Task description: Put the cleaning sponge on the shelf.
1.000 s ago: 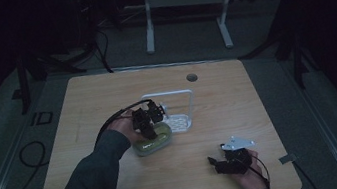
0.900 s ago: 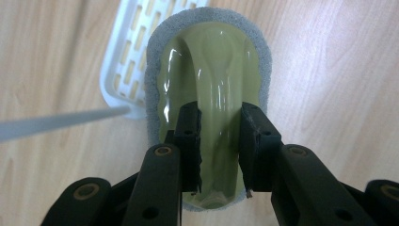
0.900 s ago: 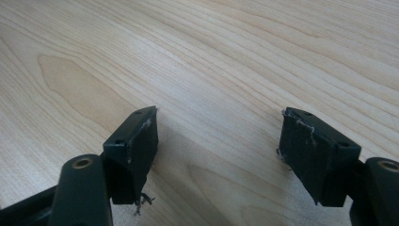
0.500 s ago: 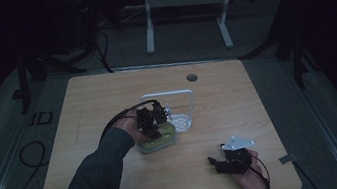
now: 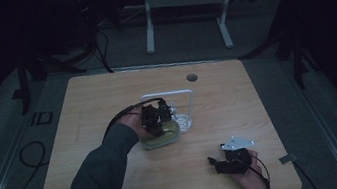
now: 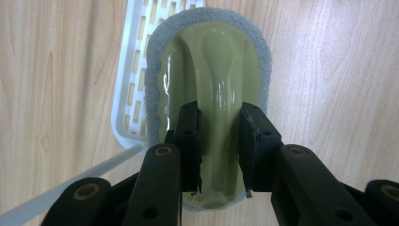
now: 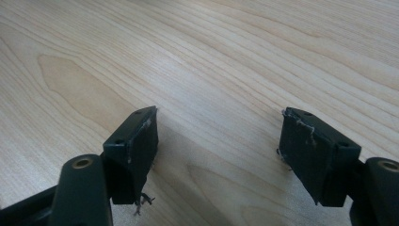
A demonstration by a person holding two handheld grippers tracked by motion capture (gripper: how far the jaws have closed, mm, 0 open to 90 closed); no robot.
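Note:
A green scrubber (image 6: 214, 66) with a grey sponge edge lies on the wooden table (image 5: 105, 93), its far end over a white slotted tray (image 6: 129, 70). My left gripper (image 6: 220, 120) points down at it, and its jaws press on both sides of the raised green handle. In the high view the left gripper (image 5: 157, 124) sits over the scrubber (image 5: 163, 138) at the table's middle. My right gripper (image 5: 213, 163) rests near the front right of the table. Its jaws stand wide apart over bare wood in the right gripper view (image 7: 219, 127).
A white wire frame (image 5: 169, 95) stands up behind the tray (image 5: 184, 121). A round hole (image 5: 192, 77) sits near the table's far edge. A white stand (image 5: 183, 1) is on the dark floor beyond, with cables at the left.
The left gripper and the scrubber have shifted slightly to the right, toward the tray. The right gripper has kept still.

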